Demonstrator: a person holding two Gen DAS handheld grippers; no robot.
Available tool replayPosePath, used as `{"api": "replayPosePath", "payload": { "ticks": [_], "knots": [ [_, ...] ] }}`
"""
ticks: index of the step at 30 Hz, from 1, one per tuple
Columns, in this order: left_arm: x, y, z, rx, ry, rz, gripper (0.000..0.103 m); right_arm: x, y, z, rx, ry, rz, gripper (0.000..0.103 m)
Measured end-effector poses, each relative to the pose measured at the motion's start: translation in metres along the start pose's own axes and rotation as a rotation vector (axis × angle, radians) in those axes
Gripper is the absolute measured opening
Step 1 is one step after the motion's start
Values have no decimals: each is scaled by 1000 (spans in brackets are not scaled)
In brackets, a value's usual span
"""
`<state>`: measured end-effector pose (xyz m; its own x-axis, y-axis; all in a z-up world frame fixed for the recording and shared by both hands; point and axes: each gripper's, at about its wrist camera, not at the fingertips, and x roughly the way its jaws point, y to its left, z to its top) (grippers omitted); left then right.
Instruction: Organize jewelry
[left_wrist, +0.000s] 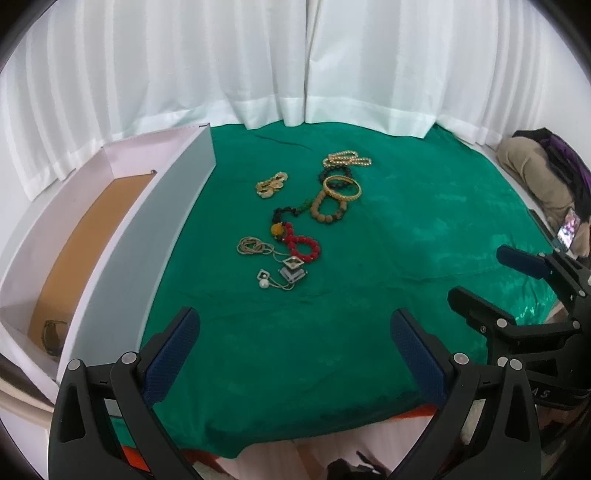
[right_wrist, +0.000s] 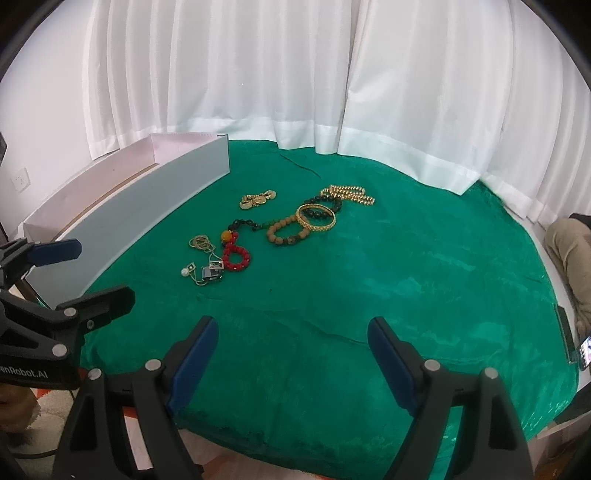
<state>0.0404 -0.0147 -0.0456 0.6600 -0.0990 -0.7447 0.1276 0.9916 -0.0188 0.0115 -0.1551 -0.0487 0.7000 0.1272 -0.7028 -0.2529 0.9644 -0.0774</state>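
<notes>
At the left stands a white box (left_wrist: 122, 236) with a brown floor, its long wall edging the green cloth (left_wrist: 369, 258). The jewelry lies in a loose cluster mid-cloth: a thin chain (left_wrist: 253, 245), red beads (left_wrist: 301, 245), a gold bangle (left_wrist: 341, 187) and a gold bead necklace (left_wrist: 347, 158). The left gripper (left_wrist: 295, 343) and, rightward, the right gripper (right_wrist: 291, 350) both hover near the cloth's near edge, jaws spread wide and holding nothing.

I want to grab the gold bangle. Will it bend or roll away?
The gold bangle looks like a solid ring, so it probably stays stiff when lifted. It leans on the brown bead bracelet, so a push may make it slide off. Stood on edge it could roll; the green cloth should slow it.
</notes>
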Motion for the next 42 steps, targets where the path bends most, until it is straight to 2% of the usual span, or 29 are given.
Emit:
{"api": "replayPosePath", "payload": {
  "ticks": [14, 22, 28, 32, 36, 39, 42],
  "knots": [
    [7, -1, 0, -1, 24, 4, 103, 0, -5, -1, -7, 1, 0, 85],
    [17, 18, 0, -57, 51, -6, 103, 4, -20, -2, 26, -2, -14, 85],
    [42, 33, 16, -53, 78, -24, 103, 18, -31, -7, 64, 43, -3, 85],
    [66, 37, 30, -49, 106, -81, 102, 20, -33, -8, 62, 42, 3, 85],
    [89, 29, 39, 24, 138, -132, 102, 24, -39, -10, 78, 55, 5, 85],
    [99, 24, 36, 74, 141, -122, 102, 26, -44, -12, 91, 60, 5, 85],
    [114, 27, 35, 49, 168, -120, 102, 27, -50, -14, 102, 64, 2, 85]
  ]
}}
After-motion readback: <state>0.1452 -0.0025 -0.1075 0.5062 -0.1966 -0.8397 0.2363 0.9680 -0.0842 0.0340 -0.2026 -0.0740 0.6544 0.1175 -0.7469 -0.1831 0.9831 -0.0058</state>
